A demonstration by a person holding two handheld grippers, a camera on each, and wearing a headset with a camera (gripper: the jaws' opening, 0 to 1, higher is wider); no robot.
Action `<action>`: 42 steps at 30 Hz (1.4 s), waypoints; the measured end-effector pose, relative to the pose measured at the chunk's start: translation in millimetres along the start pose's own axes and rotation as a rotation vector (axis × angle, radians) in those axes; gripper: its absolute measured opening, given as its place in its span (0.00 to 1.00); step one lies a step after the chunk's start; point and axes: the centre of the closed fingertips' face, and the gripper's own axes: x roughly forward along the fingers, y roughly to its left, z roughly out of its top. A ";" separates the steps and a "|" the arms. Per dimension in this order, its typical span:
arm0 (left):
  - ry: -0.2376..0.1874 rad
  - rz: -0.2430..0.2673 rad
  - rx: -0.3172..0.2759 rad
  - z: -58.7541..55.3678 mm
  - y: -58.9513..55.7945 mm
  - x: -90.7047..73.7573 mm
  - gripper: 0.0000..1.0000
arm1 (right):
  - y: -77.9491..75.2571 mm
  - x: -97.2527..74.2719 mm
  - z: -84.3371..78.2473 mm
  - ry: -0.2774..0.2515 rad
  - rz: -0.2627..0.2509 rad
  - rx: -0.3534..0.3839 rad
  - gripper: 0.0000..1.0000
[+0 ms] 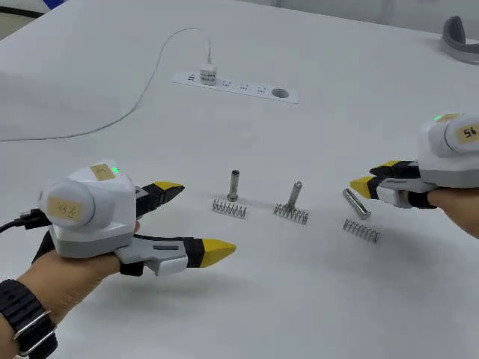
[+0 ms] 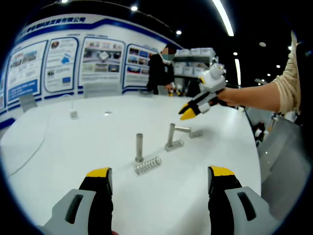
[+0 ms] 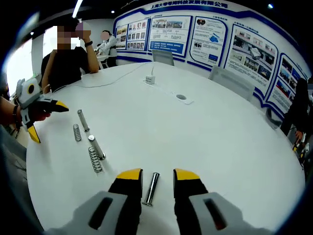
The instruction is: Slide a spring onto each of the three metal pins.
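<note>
Three metal pins are spread across the white table (image 1: pixel 299 299). The left pin (image 1: pixel 234 184) stands upright, the middle pin (image 1: pixel 295 194) stands leaning, and the right pin (image 1: pixel 356 203) lies flat. A loose spring lies in front of each: left spring (image 1: pixel 229 209), middle spring (image 1: pixel 291 215), right spring (image 1: pixel 361 230). My left gripper (image 1: pixel 193 218) hovers open to the left of them, facing the left pin (image 2: pixel 139 147) and its spring (image 2: pixel 147 165). My right gripper (image 1: pixel 372 177) is open with the lying pin (image 3: pixel 151 188) between its fingertips (image 3: pixel 129 175), not clamped.
A white power strip (image 1: pixel 236 84) with a plug (image 1: pixel 208 72) and a cable lies at the back of the table. A grey curved object (image 1: pixel 460 37) sits at the far right corner. People (image 3: pixel 73 54) sit by the table's far side.
</note>
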 end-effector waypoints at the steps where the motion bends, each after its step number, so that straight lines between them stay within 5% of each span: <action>1: -0.001 0.000 0.000 0.0 -0.2 0.1 0.81 | -0.3 2.6 -2.7 0.017 -0.004 0.013 0.25; 16: 0.005 -0.003 -0.006 -2.9 0.0 1.3 0.80 | 0.6 23.4 -24.1 0.141 -0.024 0.058 0.14; 42: 0.004 -0.006 -0.014 -4.3 3.0 1.9 0.80 | 0.6 33.8 -31.9 0.204 -0.016 0.098 0.10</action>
